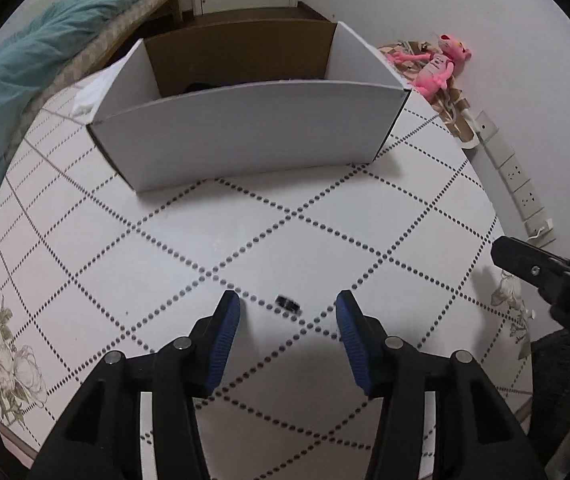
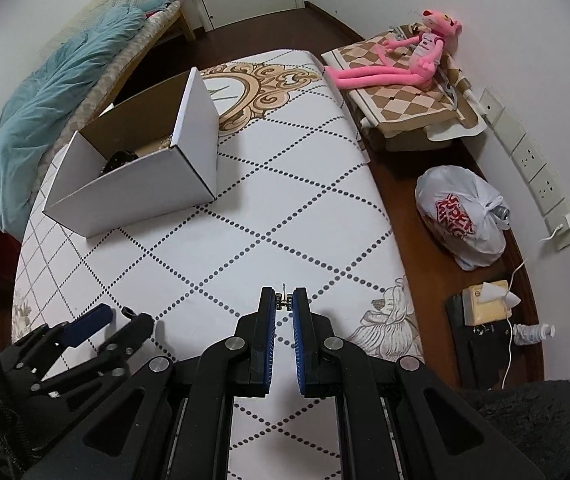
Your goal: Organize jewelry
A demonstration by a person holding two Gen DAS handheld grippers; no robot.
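Near the counter's front edge, our left hand-held gripper [image 1: 288, 314] stands apart over a small dark jewelry piece [image 1: 287, 304]; we should center before closing. Our right hand-held gripper [image 2: 284, 302] is clamped on an earring [image 2: 284, 301], bound for the white box [image 2: 137, 184].

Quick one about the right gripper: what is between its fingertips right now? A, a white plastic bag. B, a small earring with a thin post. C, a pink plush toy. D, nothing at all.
B: in the right wrist view the right gripper has its blue pads nearly together, pinching a small earring whose thin post sticks up above the fingertips.
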